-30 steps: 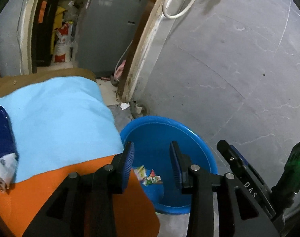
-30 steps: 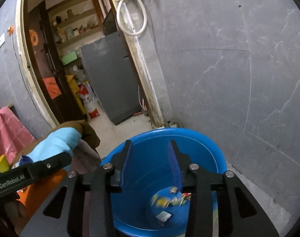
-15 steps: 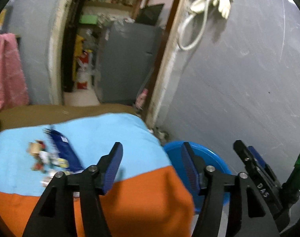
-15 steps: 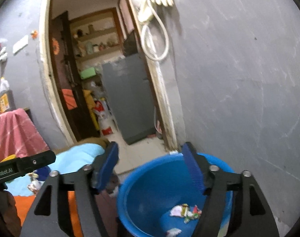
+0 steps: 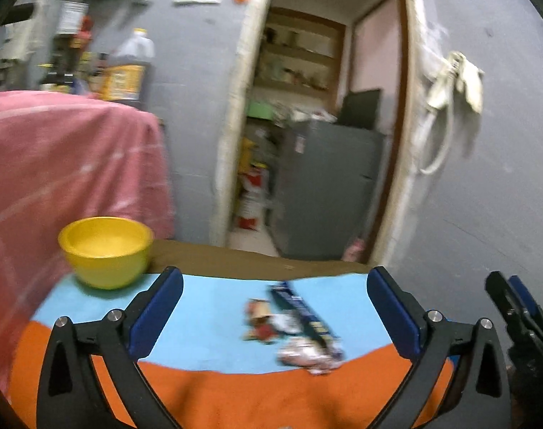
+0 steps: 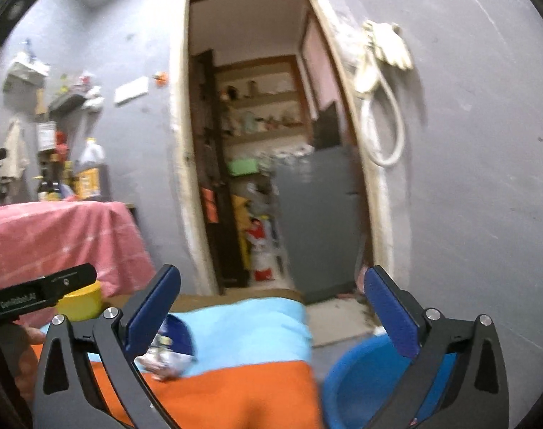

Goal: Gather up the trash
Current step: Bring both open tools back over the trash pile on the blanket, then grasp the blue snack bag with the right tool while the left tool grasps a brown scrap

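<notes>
I am looking at a grey plastered wall (image 6: 468, 143) with faint cracks, and a doorway (image 6: 264, 143) with a pale, chipped frame is opening into a back room. Inside, wooden shelves (image 6: 260, 103) are carrying small jars, and a grey cabinet (image 5: 328, 193) is standing on the pale floor beside red and white sacks (image 6: 260, 250). A white hose with gloves (image 6: 382, 82) is hanging on the wall just right of the frame. To the left, a pink cloth (image 5: 67, 164) is draping some furniture, with bottles (image 5: 128, 68) standing behind it. A table covered in light blue and orange cloth (image 5: 214, 314) is filling the foreground. Everything is looking dim and blurred.
</notes>
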Demonstrator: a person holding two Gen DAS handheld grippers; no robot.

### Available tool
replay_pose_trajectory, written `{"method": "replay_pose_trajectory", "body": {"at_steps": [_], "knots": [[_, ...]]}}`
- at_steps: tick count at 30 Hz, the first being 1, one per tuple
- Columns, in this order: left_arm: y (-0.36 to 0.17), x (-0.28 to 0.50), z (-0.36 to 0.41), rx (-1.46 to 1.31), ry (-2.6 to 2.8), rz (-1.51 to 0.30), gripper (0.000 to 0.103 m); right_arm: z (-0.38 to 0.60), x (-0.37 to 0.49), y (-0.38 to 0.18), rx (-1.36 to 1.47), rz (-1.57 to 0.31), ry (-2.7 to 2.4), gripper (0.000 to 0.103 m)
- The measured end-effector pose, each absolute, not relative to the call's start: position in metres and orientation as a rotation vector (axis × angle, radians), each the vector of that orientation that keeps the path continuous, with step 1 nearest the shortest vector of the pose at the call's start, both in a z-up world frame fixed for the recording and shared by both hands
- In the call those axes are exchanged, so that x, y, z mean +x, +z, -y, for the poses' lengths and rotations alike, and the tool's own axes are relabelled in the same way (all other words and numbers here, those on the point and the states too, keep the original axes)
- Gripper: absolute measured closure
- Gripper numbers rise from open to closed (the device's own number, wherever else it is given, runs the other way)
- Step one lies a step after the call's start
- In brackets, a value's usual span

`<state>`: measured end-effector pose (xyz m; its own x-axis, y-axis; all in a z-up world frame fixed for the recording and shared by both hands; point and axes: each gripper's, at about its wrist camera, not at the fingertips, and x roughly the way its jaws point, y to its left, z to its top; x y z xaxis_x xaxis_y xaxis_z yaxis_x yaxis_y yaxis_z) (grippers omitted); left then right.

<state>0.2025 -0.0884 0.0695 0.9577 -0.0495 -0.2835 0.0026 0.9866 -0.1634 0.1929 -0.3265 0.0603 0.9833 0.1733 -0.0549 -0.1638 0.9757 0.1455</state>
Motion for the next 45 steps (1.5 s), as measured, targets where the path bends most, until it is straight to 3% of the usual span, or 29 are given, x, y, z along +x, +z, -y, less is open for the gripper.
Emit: {"method": "replay_pose_trajectory", "body": {"at_steps": [12, 21, 43, 45], "knots": [[0.064, 0.152, 0.031, -0.134, 0.14, -0.185, 0.002, 0.251, 0.171, 0.062, -0.001, 0.063, 0.309, 0.0], [0.051, 0.144, 0.019, -0.101, 0.163, -0.182, 0.002, 0.226, 0.166, 0.054, -0.091, 0.044, 0.352, 0.0], [0.011, 0.228, 0.026, -0.075, 0.01, -0.571, 0.003, 0.248, 0.222, 0.023, -0.044, -0.319, 0.283, 0.0], [0.007, 0.236, 0.026, -0.094, -0.015, -0.601, 0.005, 0.249, 0.227, 0.02, -0.028, -0.343, 0.291, 0.005]]}}
